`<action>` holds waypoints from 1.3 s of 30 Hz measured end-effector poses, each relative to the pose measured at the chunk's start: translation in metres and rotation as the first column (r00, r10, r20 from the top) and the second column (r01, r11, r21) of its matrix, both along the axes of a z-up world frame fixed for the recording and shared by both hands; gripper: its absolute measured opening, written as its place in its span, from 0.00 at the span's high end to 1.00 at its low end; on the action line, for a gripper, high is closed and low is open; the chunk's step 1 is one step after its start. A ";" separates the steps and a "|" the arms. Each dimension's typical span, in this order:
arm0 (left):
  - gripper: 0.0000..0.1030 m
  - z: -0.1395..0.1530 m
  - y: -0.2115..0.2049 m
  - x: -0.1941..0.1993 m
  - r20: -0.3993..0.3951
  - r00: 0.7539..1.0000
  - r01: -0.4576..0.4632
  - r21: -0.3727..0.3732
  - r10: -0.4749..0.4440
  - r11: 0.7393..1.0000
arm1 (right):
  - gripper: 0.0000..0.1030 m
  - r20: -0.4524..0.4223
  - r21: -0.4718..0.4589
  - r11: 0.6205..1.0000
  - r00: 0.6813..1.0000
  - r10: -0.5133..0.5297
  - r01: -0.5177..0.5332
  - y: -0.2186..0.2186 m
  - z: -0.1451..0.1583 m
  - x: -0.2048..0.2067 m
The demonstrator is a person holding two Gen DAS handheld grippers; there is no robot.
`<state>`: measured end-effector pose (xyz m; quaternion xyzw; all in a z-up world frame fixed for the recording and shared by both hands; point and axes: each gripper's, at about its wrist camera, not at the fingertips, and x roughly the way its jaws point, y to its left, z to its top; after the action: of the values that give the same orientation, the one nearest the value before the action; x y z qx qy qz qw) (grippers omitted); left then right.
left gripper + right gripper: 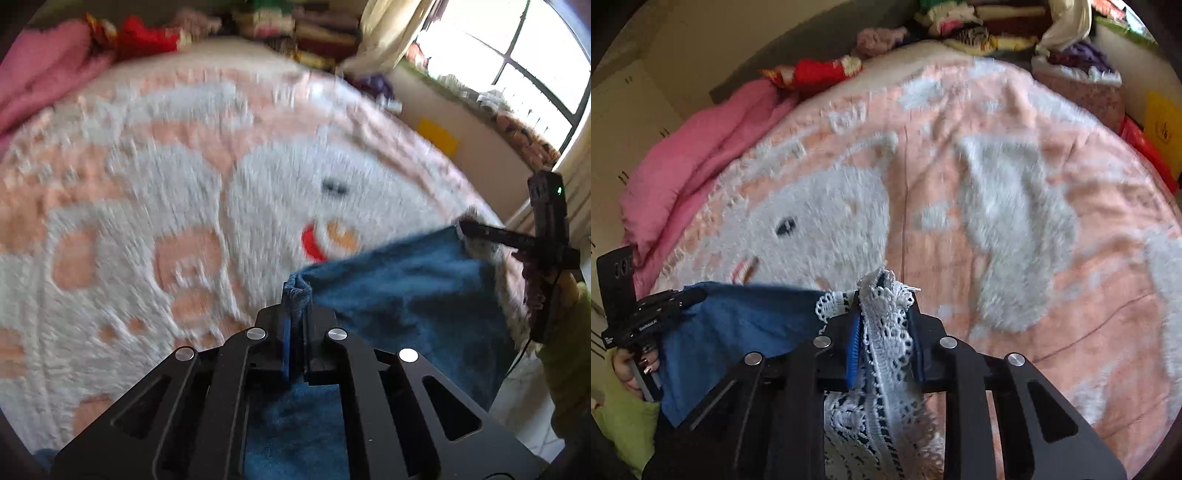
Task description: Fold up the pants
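While both tools grip the pants [406, 288], no fold is made yet. Left tool [295, 295] pinches a blue corner; right tool [884, 317] clamps the lace edge [886, 332]. Pants hang stretched between them above the bed [147, 184]. All folding remains.

blanket [155, 192] pattern motion-blurred, pants [406, 291] cut off below

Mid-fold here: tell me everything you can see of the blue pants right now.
The pants are blue, soft and fuzzy-looking, with a white lace trim along one edge. They hang stretched between both grippers above the blanket: the left gripper is shut on a plain blue edge, the right gripper is clamped on the lace end. The rest droops below view.
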<state>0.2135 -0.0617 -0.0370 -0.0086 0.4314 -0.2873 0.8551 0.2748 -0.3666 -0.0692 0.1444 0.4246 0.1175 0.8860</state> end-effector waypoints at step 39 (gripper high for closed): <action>0.54 -0.019 0.014 -0.043 -0.018 0.995 -0.092 0.086 0.094 0.992 | 0.59 -0.017 -0.295 0.955 0.999 0.034 -0.037 0.052 -0.019 -0.037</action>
<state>0.1700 -0.0474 -0.0555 0.0046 0.4519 -0.2283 0.8624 0.2378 -0.3147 -0.0887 0.0036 0.4451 0.0679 0.8929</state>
